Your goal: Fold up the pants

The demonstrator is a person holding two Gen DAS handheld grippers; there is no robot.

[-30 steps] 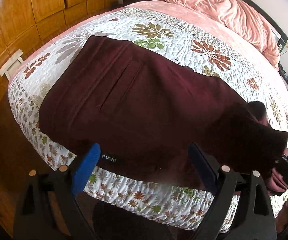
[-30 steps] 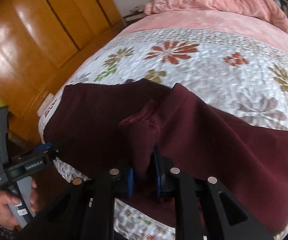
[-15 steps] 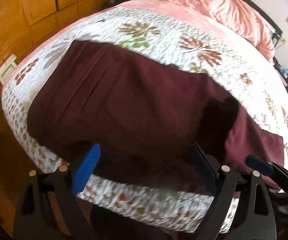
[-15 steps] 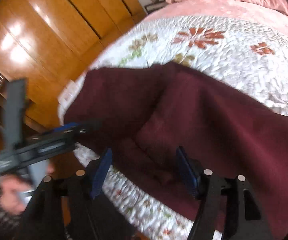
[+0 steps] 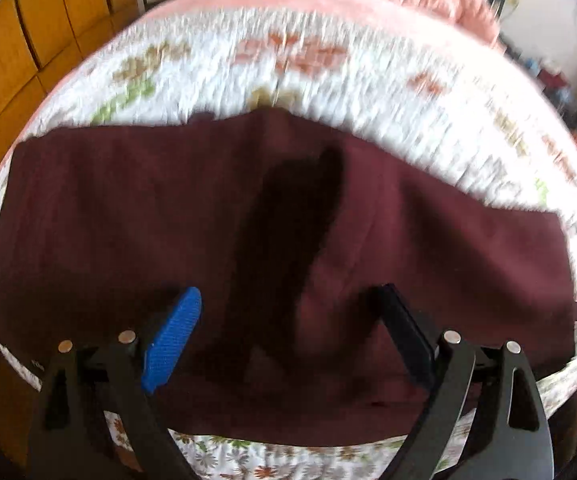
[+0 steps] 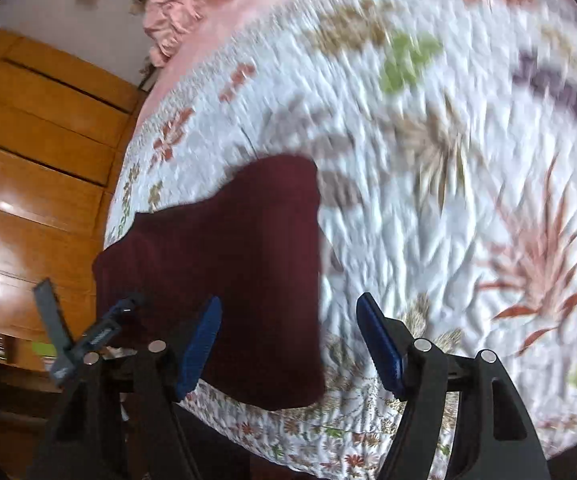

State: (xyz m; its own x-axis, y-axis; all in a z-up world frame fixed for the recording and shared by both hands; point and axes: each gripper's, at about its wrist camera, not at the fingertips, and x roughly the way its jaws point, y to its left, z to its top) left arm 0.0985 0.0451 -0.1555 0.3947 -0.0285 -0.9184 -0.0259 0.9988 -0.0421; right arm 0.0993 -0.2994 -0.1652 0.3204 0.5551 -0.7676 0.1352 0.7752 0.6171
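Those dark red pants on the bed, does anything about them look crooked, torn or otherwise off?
Nothing stands out. The maroon pants lie flat across the floral quilt, near its front edge, with no tear or stain visible. The dark patch in their middle looks like a shadow. Both views are motion-blurred, so small creases could be missed.

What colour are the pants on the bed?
Dark maroon, a plain burgundy with no pattern. The pants show best in the left wrist view.

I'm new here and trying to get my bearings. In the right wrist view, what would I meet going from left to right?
Glossy orange-brown wooden wardrobe → the other hand-held gripper, grey and black → dark maroon fabric pants → white quilted bedspread with a leaf and flower print.
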